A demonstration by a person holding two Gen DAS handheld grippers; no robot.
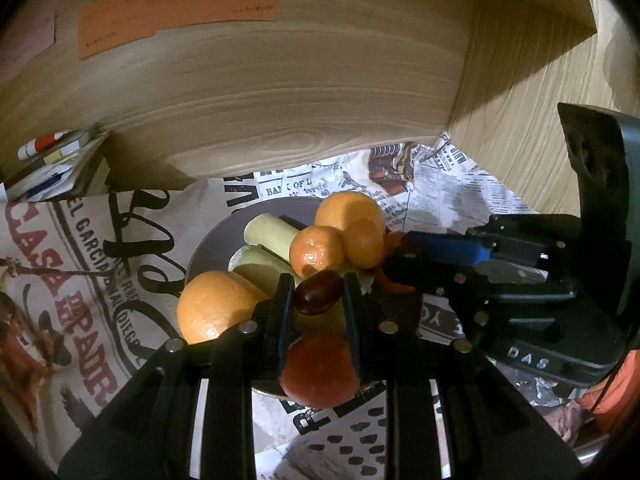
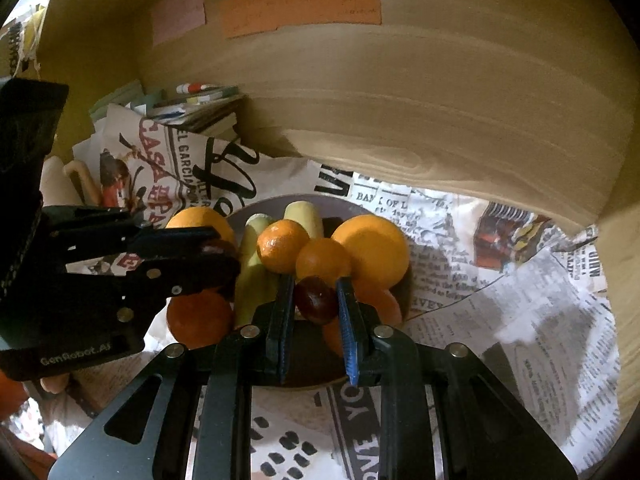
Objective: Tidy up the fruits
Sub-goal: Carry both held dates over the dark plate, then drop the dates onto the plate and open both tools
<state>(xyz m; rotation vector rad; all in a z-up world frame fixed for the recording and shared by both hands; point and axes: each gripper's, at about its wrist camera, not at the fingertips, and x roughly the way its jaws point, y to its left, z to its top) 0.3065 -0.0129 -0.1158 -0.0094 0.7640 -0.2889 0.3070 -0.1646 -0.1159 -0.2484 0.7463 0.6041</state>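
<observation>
Through the left wrist camera I see my left claw (image 1: pixel 319 294) pinching a dark red grape (image 1: pixel 319 297) between its black fingers (image 1: pixel 285 300), hanging just above the plate (image 1: pixel 208 252). In the right wrist view my right claw (image 2: pixel 315 300) is likewise pressed onto a second dark grape (image 2: pixel 315 300), one finger black, the other faced with a blue pad (image 2: pixel 349 340).

The plate is a dull purple-grey dish set on printed newspaper (image 2: pixel 520 320) that covers the counter, close to the wooden back panel (image 1: pixel 280 100) at the far edge. It is crowded — a big orange (image 1: pixel 349 210) on the far right of the pile, two small mandarins (image 1: pixel 317 250) in front of it, pale green banana-like pieces (image 1: pixel 270 234) across the middle, another orange (image 1: pixel 216 308) resting on the plate's left rim, and a reddish-orange fruit (image 1: pixel 320 372) at the near rim, just beneath my left claw.

Both claws meet over the near half of the plate, the right one coming in from the right side of the left view with its blue pad towards the fruit. Coloured paper notes (image 2: pixel 300 4) — orange, green, pink — stick to the back panel, and a stack of booklets (image 1: pixel 52 168) sits in the counter's far left corner.
</observation>
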